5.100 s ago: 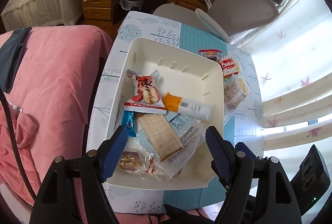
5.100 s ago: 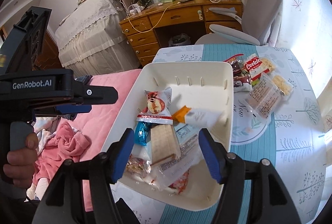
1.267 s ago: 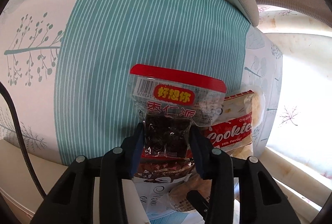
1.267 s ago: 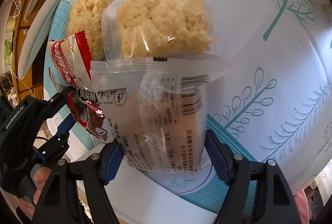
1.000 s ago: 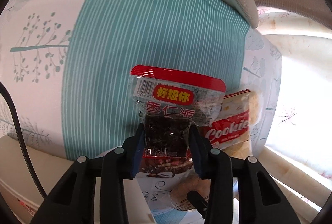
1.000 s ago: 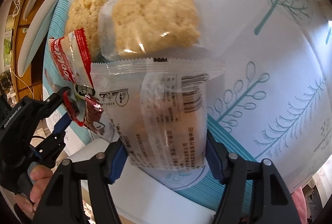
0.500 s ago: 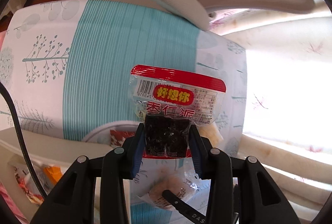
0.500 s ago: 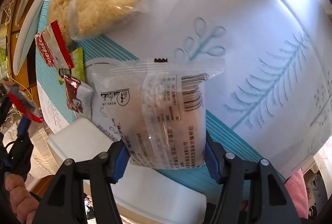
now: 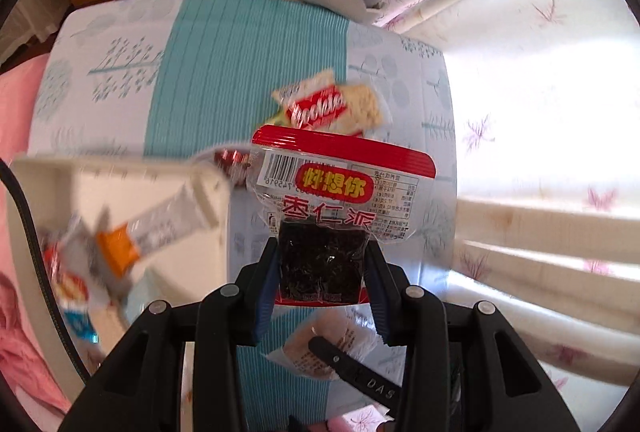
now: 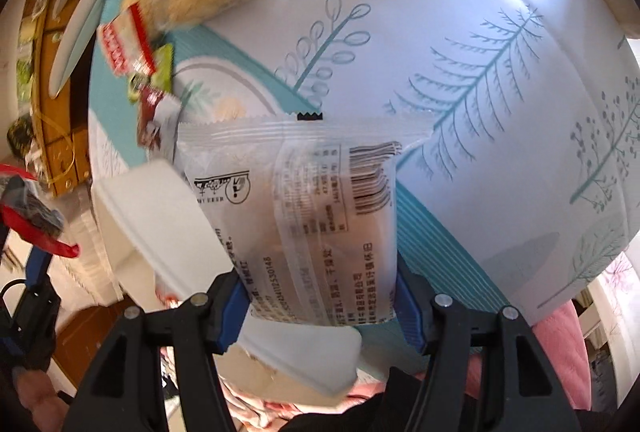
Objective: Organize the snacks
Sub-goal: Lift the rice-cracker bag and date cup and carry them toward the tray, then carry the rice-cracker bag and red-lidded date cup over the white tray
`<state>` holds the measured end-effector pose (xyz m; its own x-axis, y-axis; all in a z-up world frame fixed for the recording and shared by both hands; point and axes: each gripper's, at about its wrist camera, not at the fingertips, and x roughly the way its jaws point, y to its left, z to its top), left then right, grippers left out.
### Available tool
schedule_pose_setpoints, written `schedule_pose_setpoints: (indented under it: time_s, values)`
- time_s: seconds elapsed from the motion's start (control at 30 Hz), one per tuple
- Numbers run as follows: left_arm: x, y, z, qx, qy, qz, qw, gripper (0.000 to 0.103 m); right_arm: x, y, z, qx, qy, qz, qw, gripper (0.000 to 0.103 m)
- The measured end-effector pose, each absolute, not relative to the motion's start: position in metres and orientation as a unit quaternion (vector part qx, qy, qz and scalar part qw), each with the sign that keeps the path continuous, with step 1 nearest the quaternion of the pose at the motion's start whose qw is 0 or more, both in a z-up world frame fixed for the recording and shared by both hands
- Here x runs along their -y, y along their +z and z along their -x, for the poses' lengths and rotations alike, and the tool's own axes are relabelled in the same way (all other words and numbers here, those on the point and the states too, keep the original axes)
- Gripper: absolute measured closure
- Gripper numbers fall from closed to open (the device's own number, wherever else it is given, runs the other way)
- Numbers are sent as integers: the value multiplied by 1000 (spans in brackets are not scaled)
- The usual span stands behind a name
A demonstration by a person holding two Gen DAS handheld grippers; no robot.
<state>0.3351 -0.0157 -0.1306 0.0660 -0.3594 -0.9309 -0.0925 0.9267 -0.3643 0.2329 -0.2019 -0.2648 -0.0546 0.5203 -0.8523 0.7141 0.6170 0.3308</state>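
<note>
Left claw [image 9: 322, 272] clamps the red date packet [image 9: 340, 192], right claw [image 10: 322, 302] pinches a clear packet [image 10: 304, 216]; cookie packs [image 9: 328, 108] wait mid-counter, tray [image 9: 120, 256] part-filled.

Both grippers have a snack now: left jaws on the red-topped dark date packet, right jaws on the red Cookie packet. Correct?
Not quite. The left gripper does clamp the red-topped dark packet, but the right gripper holds the clear packet with a barcode, as the right wrist view shows. The red Cookie packet lies on the tablecloth, ungripped.
</note>
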Motion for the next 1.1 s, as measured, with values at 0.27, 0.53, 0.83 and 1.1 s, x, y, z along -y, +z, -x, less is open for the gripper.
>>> schedule_pose_setpoints:
  time_s: [0.27, 0.53, 0.83, 1.1]
  values:
    - [6, -104, -265, -664, -51, 186, 722, 65, 189, -238, -237, -729, -19, -377, 571, 40]
    - [-13, -90, -199, -627, 7, 205, 752, 64, 180, -207, -201, -710, 48, -341, 614, 40]
    - [-53, -89, -138, -592, 56, 215, 775, 64, 156, -186, -178, -699, 111, -308, 636, 40]
    - [-101, -95, -111, -583, 53, 220, 780, 64, 128, -172, -163, -689, 127, -302, 647, 39]
